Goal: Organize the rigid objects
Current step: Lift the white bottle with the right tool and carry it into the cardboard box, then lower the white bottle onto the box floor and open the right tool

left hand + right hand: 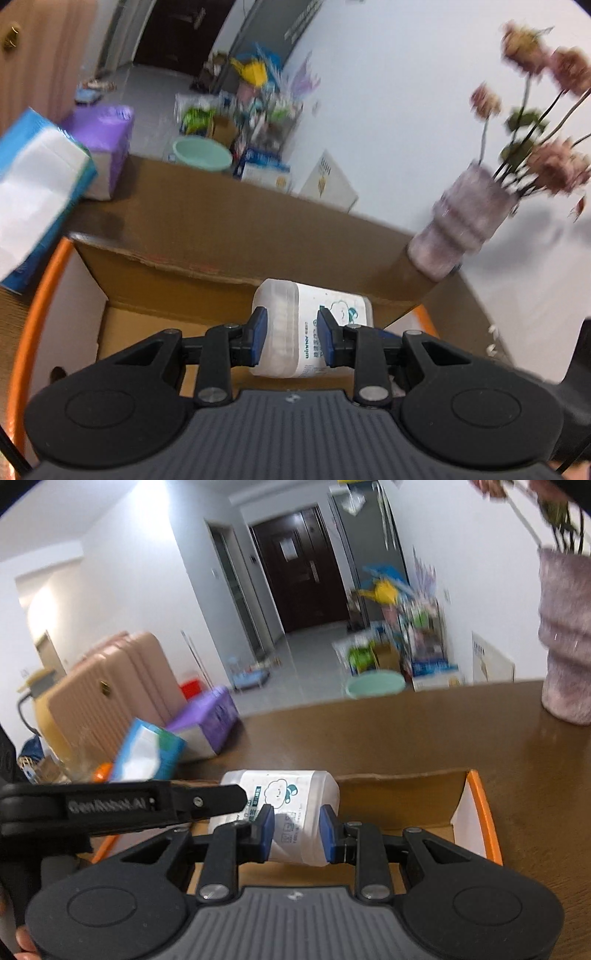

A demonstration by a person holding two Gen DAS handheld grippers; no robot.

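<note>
Left hand-held gripper (289, 334) and right hand-held gripper (296, 830): blue pads clamped on opposite ends of same white container (314, 325), held level.

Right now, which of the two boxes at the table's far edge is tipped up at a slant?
The blue box. It leans tilted, one end raised, while the purple box beside it sits flat on the table.
</note>
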